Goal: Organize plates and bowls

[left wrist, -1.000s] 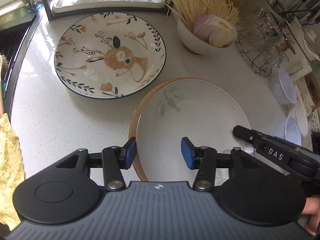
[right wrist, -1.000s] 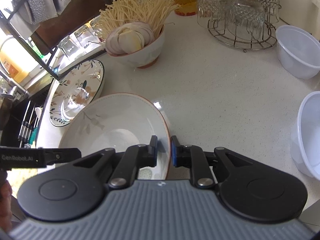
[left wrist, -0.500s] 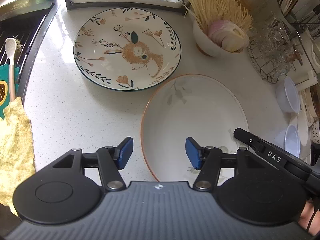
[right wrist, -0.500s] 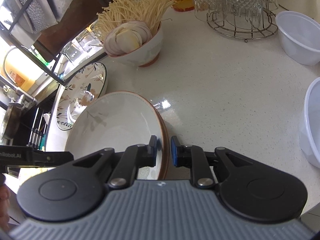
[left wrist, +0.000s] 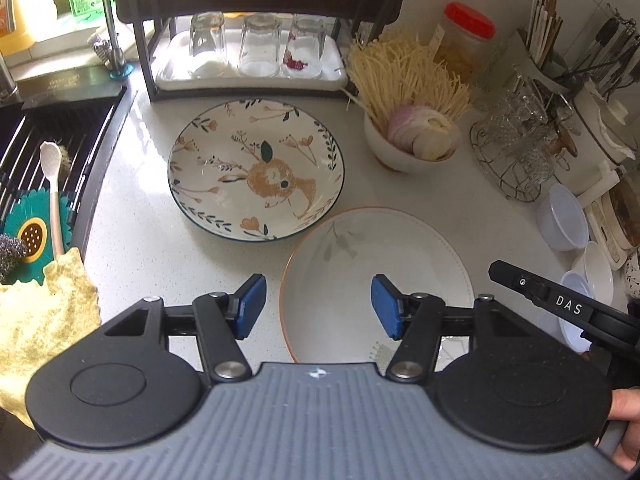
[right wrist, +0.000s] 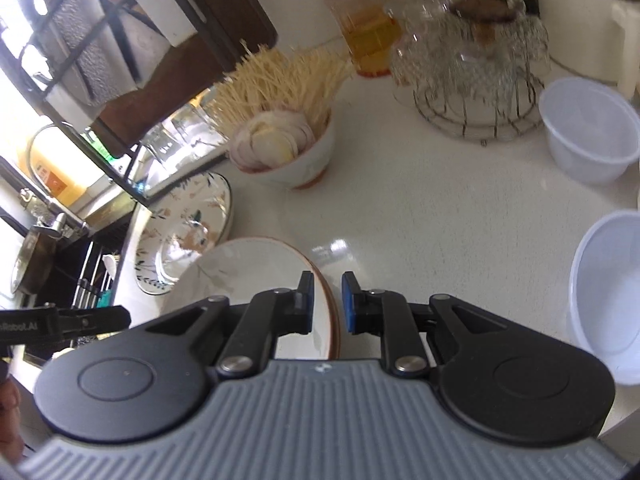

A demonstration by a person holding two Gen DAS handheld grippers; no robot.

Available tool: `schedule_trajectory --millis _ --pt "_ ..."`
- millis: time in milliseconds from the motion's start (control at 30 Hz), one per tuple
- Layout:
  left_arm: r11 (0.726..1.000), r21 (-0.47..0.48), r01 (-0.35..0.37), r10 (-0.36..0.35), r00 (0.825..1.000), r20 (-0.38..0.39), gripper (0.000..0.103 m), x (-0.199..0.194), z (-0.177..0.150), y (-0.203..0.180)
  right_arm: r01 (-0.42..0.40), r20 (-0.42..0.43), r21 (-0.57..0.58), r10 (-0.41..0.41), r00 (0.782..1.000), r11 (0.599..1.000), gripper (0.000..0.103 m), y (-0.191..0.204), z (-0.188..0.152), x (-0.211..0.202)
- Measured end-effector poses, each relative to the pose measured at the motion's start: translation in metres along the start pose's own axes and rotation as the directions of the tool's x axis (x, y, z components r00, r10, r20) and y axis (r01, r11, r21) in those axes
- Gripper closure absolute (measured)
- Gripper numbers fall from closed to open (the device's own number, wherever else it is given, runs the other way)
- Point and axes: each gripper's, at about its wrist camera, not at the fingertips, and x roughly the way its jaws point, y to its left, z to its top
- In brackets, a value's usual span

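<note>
Bowl [right wrist: 256, 280] lifted clear of counter since a second ago
Rim pinched between right gripper [right wrist: 326, 300] jaws; left gripper [left wrist: 318, 304] spread, empty, raised higher

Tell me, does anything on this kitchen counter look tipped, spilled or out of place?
Yes: the white orange-rimmed plate is not lying flat. The right tongs pinch its rim, so it stands tilted on the pale counter beside the flat rabbit-patterned plate. The left tongs hover open. Nothing looks spilled or broken.
</note>
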Motion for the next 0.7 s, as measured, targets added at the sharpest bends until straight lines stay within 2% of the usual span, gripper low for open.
schedule_trajectory --millis 300,700 --pt "0.999 0.035 0.033 -0.036 0.993 0.114 0.039 -0.047 0.006 -0.021 -0.069 0.114 -0.105 0.081 0.99 0.992 0.084 0.025 0.018 -0.053" --pt "0.996 0.084 0.0 -0.02 0.971 0.238 0.039 -0.103 0.004 -0.041 -0.121 0.187 -0.16 0.15 0.971 0.98 0.084 0.044 0.024 -0.109"
